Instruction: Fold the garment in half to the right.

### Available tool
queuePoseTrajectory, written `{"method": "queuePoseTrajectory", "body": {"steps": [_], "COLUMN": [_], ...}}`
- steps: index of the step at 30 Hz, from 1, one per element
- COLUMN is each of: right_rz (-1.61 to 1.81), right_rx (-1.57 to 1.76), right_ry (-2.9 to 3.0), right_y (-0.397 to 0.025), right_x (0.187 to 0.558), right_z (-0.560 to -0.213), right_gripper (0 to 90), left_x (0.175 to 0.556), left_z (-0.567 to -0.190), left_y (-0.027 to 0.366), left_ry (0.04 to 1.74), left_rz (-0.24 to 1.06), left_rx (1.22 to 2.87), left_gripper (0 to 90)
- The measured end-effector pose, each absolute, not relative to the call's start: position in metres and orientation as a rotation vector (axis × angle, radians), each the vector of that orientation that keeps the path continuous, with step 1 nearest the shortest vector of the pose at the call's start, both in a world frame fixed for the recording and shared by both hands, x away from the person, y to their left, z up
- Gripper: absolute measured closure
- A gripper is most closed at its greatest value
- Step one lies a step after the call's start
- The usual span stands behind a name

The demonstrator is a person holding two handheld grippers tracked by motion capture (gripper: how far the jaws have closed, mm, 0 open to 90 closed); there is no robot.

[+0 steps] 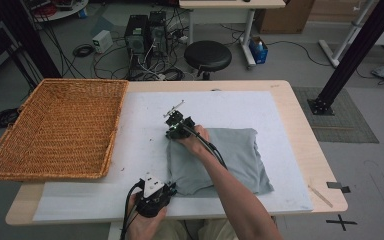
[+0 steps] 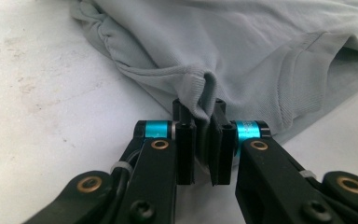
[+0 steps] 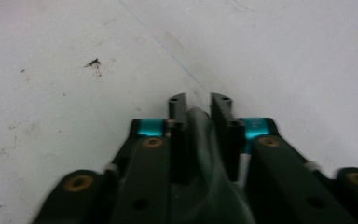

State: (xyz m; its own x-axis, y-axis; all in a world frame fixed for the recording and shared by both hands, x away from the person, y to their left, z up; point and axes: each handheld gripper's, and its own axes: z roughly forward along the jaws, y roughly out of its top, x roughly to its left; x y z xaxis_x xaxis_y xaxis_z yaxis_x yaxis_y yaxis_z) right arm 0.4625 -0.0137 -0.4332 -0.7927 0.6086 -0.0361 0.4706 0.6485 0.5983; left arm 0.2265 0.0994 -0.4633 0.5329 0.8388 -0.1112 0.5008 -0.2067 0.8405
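Note:
A folded grey garment (image 1: 230, 155) lies on the white mat in the middle of the table. My left gripper (image 1: 161, 186) sits at the garment's near left corner, shut on a pinched fold of its ribbed hem (image 2: 200, 91). My right gripper (image 1: 172, 131) is at the garment's far left corner, reaching across from the right, with the hand over the cloth. In the right gripper view a dark fold of the garment (image 3: 200, 140) is clamped between the jaws of the right gripper (image 3: 199, 103), which point out over bare mat.
A large wicker basket (image 1: 55, 127) stands on the table's left side, its rim beside the mat (image 1: 145, 150). The mat reaches the table's front edge. A stool (image 1: 207, 56), computer towers and cables are on the floor beyond the table.

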Motion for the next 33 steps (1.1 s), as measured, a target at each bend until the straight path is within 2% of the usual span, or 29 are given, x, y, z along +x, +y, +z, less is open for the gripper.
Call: {"method": "queuePoseTrajectory", "body": {"steps": [12, 24, 29, 33], "right_rz": [0.941, 1.135, 1.156, 1.154], "right_rx": [0.848, 0.782, 0.758, 0.744], "right_ry": [2.589, 2.589, 2.584, 2.580], "right_y": [-0.009, 0.048, 0.051, 0.037], "right_x": [0.457, 0.448, 0.446, 0.448], "right_z": [-0.413, -0.386, -0.381, -0.377], "right_gripper": [83.5, 83.1, 83.0, 82.9], "left_x": [0.220, 0.204, 0.203, 0.206], "left_z": [-0.456, -0.432, -0.427, -0.423], "left_y": [0.112, 0.167, 0.166, 0.154], "left_ry": [1.113, 1.170, 1.166, 1.129], "left_rz": [0.500, 0.607, 0.621, 0.605], "left_rx": [1.819, 1.737, 1.729, 1.728], "left_gripper": [82.8, 82.8, 82.8, 82.8]}}
